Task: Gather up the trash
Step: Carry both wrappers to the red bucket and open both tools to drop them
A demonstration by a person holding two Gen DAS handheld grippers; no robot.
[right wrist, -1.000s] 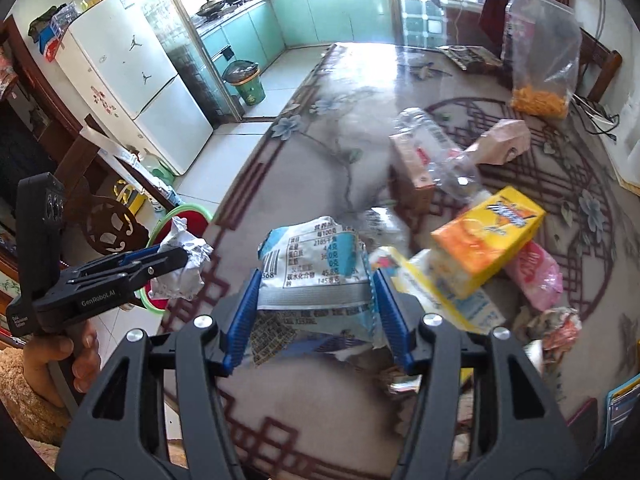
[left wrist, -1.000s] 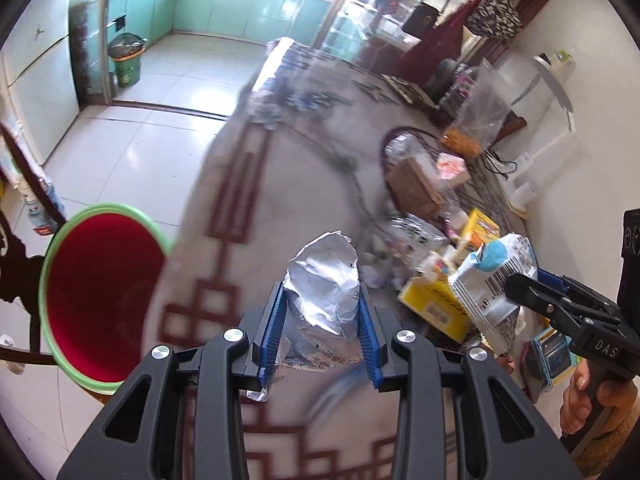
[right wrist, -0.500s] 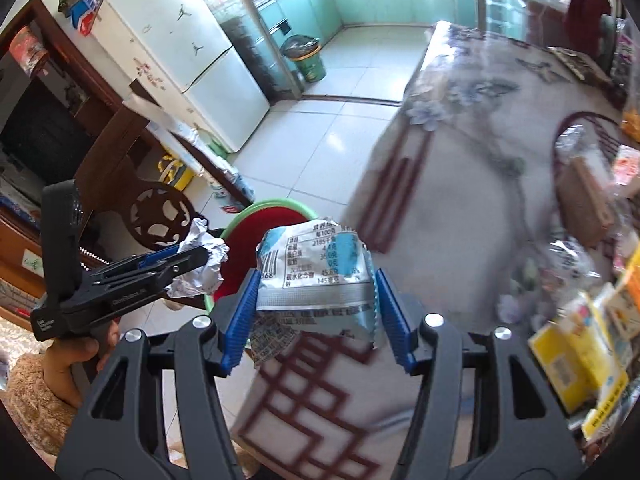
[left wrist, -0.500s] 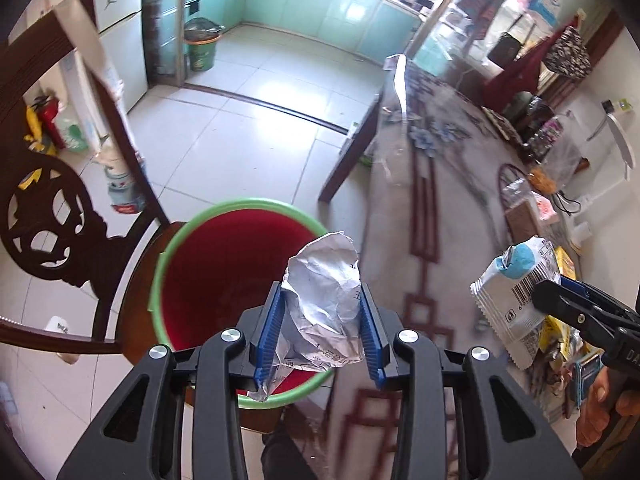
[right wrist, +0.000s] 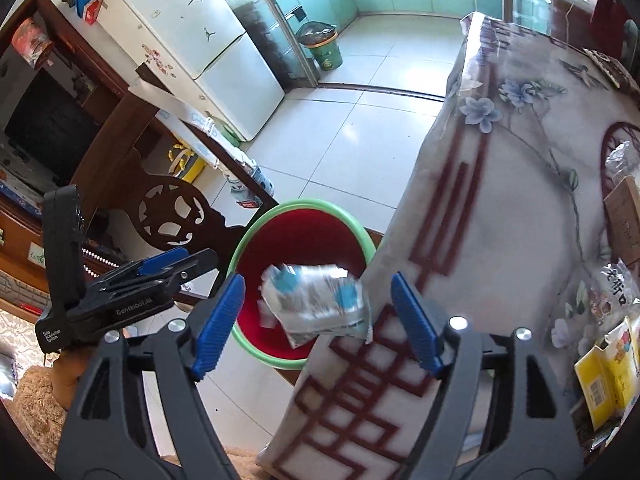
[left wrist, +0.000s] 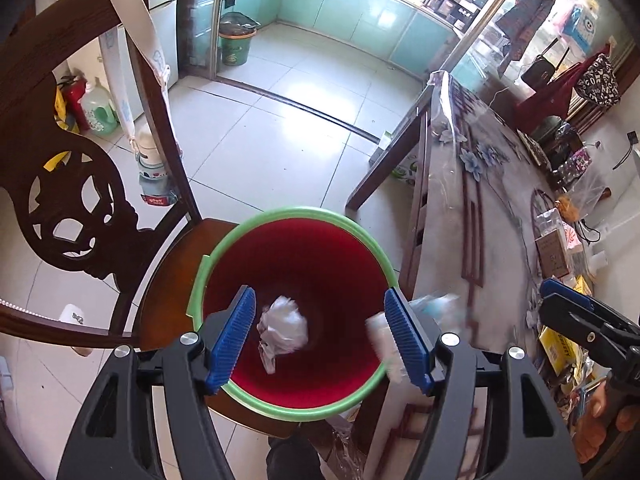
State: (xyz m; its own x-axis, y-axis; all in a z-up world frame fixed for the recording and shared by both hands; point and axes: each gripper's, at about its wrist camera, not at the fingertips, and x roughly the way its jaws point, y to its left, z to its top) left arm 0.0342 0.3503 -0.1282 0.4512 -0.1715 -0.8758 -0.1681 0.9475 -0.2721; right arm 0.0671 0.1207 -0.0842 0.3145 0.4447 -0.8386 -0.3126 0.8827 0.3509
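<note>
A red bucket with a green rim [left wrist: 280,216] [right wrist: 256,232] stands on a wooden chair seat beside the table. My left gripper [left wrist: 320,340] is open above it, and a crumpled silver foil wrapper [left wrist: 284,328] lies loose inside the bucket. My right gripper [right wrist: 316,320] is open over the table's edge; a blue and white snack packet [right wrist: 316,300] is loose between its fingers, blurred, over the bucket's rim. The packet also shows blurred in the left wrist view [left wrist: 432,308].
A carved dark wooden chair [left wrist: 68,184] holds the bucket. The table with a floral cloth [right wrist: 520,184] carries more wrappers and boxes [right wrist: 608,372] at the right. A white fridge [right wrist: 192,52] and a green bin [right wrist: 324,48] stand further back on the tiled floor.
Both grippers have opened. The foil wrapper has dropped from the left gripper into the bucket. The snack packet has left the right gripper's fingers and is falling towards the bucket.
</note>
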